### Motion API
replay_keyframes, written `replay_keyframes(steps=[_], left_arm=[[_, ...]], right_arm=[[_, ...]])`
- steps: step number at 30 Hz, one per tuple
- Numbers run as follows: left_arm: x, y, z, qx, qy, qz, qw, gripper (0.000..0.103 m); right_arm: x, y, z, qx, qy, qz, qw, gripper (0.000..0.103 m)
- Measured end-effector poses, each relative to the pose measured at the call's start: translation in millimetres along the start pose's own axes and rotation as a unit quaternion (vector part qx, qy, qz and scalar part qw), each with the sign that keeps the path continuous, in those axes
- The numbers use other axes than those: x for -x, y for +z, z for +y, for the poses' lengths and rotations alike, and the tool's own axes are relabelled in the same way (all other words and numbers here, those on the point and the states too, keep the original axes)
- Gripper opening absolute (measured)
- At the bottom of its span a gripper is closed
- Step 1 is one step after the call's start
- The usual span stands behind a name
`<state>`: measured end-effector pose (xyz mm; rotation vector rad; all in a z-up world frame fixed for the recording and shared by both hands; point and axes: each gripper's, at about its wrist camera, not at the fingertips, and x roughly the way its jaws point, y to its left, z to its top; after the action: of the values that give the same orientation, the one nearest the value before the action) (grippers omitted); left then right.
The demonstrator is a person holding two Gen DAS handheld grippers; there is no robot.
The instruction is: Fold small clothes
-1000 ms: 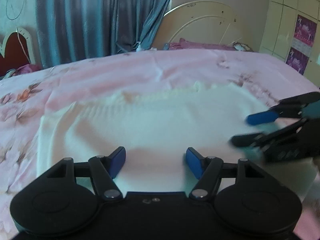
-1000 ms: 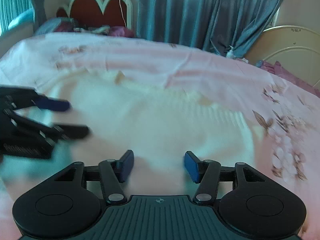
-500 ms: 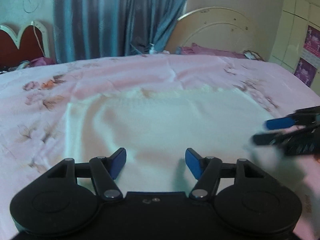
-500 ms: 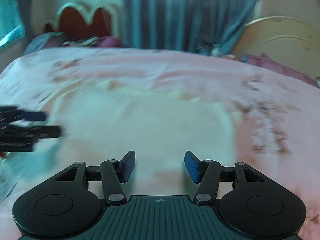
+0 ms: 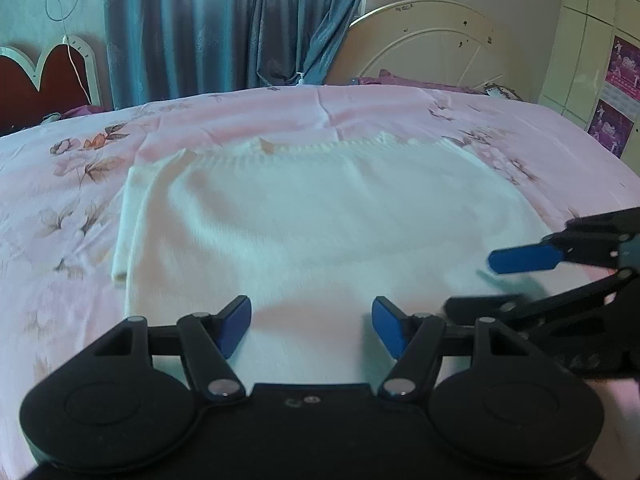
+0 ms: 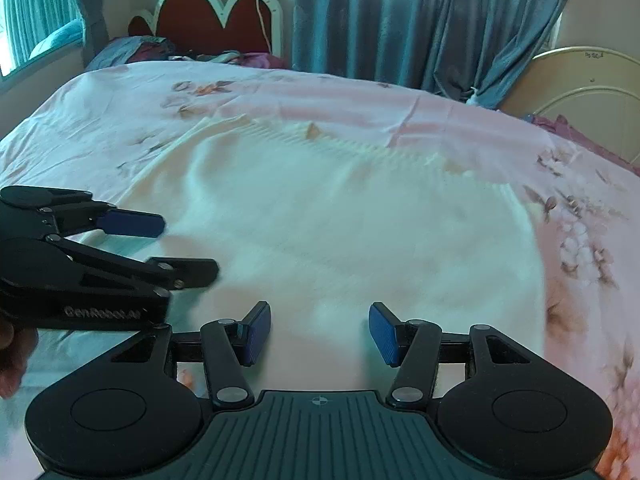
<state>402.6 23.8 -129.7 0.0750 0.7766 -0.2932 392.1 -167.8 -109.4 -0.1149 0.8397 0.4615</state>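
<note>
Bed w/ pink floral sheet, teal curtains

Spread flat across the middle of the pink floral bed sheet, nearer the front edge of the bed: a white knitted garment, ribbed hem toward the far edge, a folded strip along its left side. Above the garment's near edge, side by side: the left gripper to the left, the right gripper just beside it to the right. Beyond the far edge: grey-blue curtains, a red scalloped headboard off the left corner, a cream arched bed frame off the right.
</note>
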Motion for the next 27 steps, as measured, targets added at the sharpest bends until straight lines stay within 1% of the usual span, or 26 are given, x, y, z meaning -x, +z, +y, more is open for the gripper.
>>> replay_keyframes(steps=[1,3,6,8,11,13,15,16,17,18,19,21,23,25,27], left_arm=[[0,-4,-2,0.0,0.004,0.005,1.0,0.063],[-2,-14,-3,-0.005,0.008,0.016,0.9998,0.065],[3,-22,-1,-0.012,0.013,0.005,0.9998,0.068],[7,-24,8,-0.004,0.017,0.005,0.9998,0.068],[18,-32,28,0.013,0.036,0.001,0.9993,0.068],[24,-37,40,0.025,0.037,0.001,0.999,0.068],[28,-35,40,0.026,0.042,0.001,0.9988,0.065],[31,-33,37,0.028,0.044,-0.003,0.9986,0.064],[33,-31,32,0.03,0.038,-0.01,0.9988,0.064],[34,-30,27,0.03,0.03,-0.015,0.999,0.065],[33,-28,20,0.029,0.024,-0.019,0.9991,0.065],[25,-26,1,0.018,0.007,-0.015,0.9997,0.065],[16,-25,-16,0.002,-0.001,-0.006,1.0,0.065],[12,-28,-25,-0.011,0.007,0.0,0.9999,0.066],[16,-30,-18,-0.008,0.013,-0.006,0.9999,0.066]], right_arm=[[-2,-4,4,0.001,-0.004,0.007,1.0,0.055],[-7,-12,8,0.001,-0.009,0.02,1.0,0.055],[-2,-18,8,0.001,-0.02,0.015,1.0,0.055],[4,-22,-6,-0.023,-0.032,0.014,0.999,0.055],[15,-36,-37,-0.063,-0.067,0.019,0.996,0.055],[21,-43,-54,-0.091,-0.065,0.021,0.993,0.055],[28,-42,-55,-0.092,-0.062,0.014,0.994,0.055],[34,-40,-51,-0.091,-0.057,0.001,0.994,0.054],[39,-38,-46,-0.093,-0.041,-0.012,0.995,0.04],[40,-35,-39,-0.094,-0.026,-0.017,0.995,0.033],[37,-33,-31,-0.089,-0.018,-0.017,0.996,0.029],[27,-30,-13,-0.073,-0.009,-0.009,0.997,0.029],[17,-30,-1,-0.066,-0.005,-0.002,0.998,0.029],[15,-35,3,-0.048,-0.021,-0.002,0.999,0.029],[25,-41,-7,-0.046,-0.047,-0.009,0.998,0.029]])
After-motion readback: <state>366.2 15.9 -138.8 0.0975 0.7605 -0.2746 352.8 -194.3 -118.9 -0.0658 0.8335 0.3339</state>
